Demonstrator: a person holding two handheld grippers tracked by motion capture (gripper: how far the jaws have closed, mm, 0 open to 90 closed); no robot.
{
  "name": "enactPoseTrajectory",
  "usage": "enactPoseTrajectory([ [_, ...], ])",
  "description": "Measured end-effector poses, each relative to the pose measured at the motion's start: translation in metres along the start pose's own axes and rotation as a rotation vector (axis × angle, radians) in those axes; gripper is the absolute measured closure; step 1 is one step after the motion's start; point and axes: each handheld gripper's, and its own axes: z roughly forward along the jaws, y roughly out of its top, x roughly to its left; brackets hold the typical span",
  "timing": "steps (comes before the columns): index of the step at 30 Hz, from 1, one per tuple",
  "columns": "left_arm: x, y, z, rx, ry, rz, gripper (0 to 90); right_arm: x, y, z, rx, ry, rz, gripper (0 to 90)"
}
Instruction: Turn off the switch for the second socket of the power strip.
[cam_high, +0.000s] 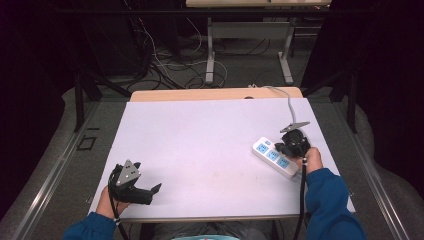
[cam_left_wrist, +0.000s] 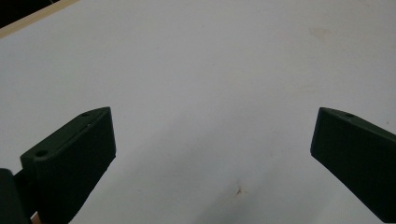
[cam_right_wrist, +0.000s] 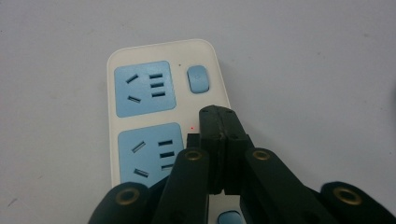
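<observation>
A white power strip (cam_high: 272, 157) with blue sockets lies on the right part of the white table top (cam_high: 210, 145). In the right gripper view the strip (cam_right_wrist: 144, 88) shows two blue sockets, a blue switch (cam_right_wrist: 197, 79) and a small red light. My right gripper (cam_right_wrist: 217, 114) is shut, with nothing between its jaws. Its tips sit over the strip's edge just below that switch; I cannot tell if they touch it. In the high view the right gripper (cam_high: 286, 148) is over the strip's far end. My left gripper (cam_high: 154, 191) rests at the near left, its jaws (cam_left_wrist: 212, 121) wide open over bare table.
The strip's grey cable (cam_high: 289, 102) runs to the table's far edge, where a wooden rim (cam_high: 215, 94) shows. Beyond it stand another table's legs (cam_high: 210, 55) and loose floor cables. A small brown mark (cam_left_wrist: 239, 190) is on the sheet near the left gripper.
</observation>
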Motion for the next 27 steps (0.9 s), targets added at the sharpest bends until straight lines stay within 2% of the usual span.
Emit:
enactPoseTrajectory([
  [8, -0.0001, 0.0, 0.0002, 0.001, -0.002, 0.001, 0.2, 0.0017, 0.0009, -0.0002, 0.005, -0.014, -0.019, 90.0],
  [27, -0.0002, 0.0002, 0.0001, -0.001, -0.003, 0.001, 0.2, 0.0042, 0.0015, -0.0028, -0.001, -0.032, -0.006, 90.0],
])
